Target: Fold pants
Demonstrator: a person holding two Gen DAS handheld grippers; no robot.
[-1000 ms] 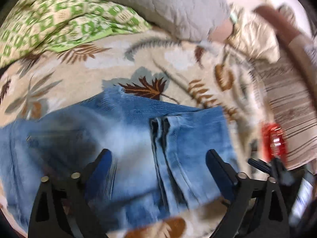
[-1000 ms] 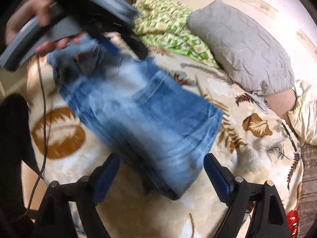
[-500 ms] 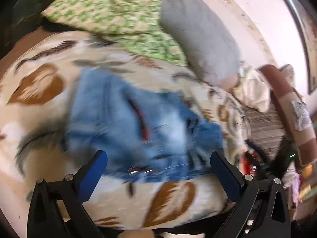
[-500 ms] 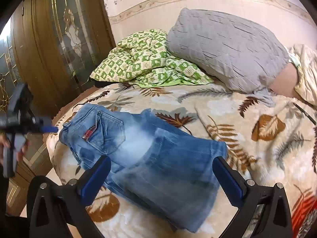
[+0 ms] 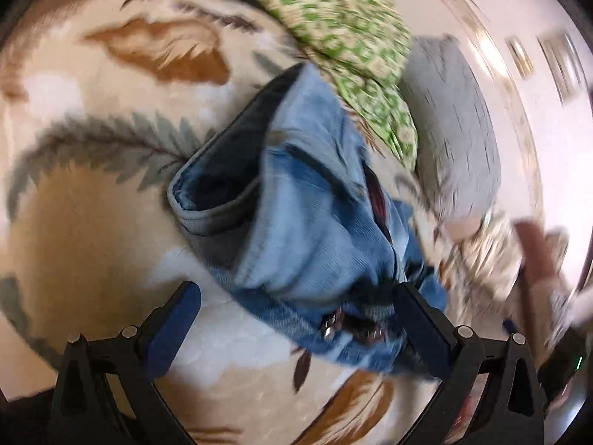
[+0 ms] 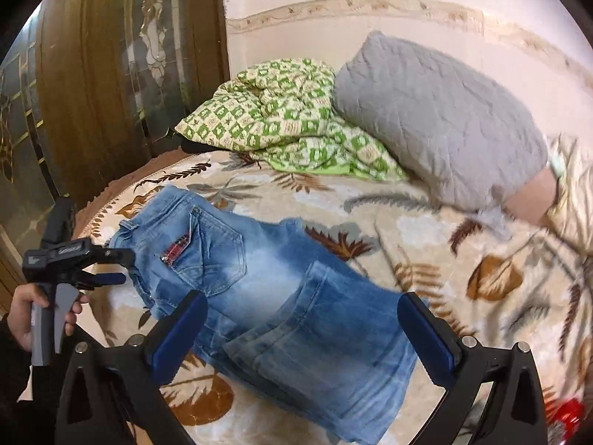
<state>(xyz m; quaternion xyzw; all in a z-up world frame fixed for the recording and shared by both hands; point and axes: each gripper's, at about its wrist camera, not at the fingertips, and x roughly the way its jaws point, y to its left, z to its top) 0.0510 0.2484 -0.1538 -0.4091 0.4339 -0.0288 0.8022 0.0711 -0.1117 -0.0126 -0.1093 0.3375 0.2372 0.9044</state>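
Blue jeans (image 6: pixel 259 278) lie folded on the leaf-patterned bedspread (image 6: pixel 426 252), the waistband at the left and the doubled legs at the right. My right gripper (image 6: pixel 304 333) hovers open over the folded leg end and holds nothing. A hand (image 6: pixel 26 319) holds my left gripper (image 6: pixel 118 267) at the waistband end. In the blurred left wrist view the jeans (image 5: pixel 304 222) show their open waistband and button. There my left gripper (image 5: pixel 296 324) stands wide open, its right finger against the denim and nothing pinched.
A green checked quilt (image 6: pixel 289 118) and a grey pillow (image 6: pixel 437 111) are piled at the head of the bed. A dark wooden door with glass panels (image 6: pixel 92 74) stands at the left. A red object (image 6: pixel 567 415) lies at the lower right edge.
My left gripper swung away from the legs to the waistband end, rolling and sinking. My right gripper rose and drew back from the jeans, which now lie flat.
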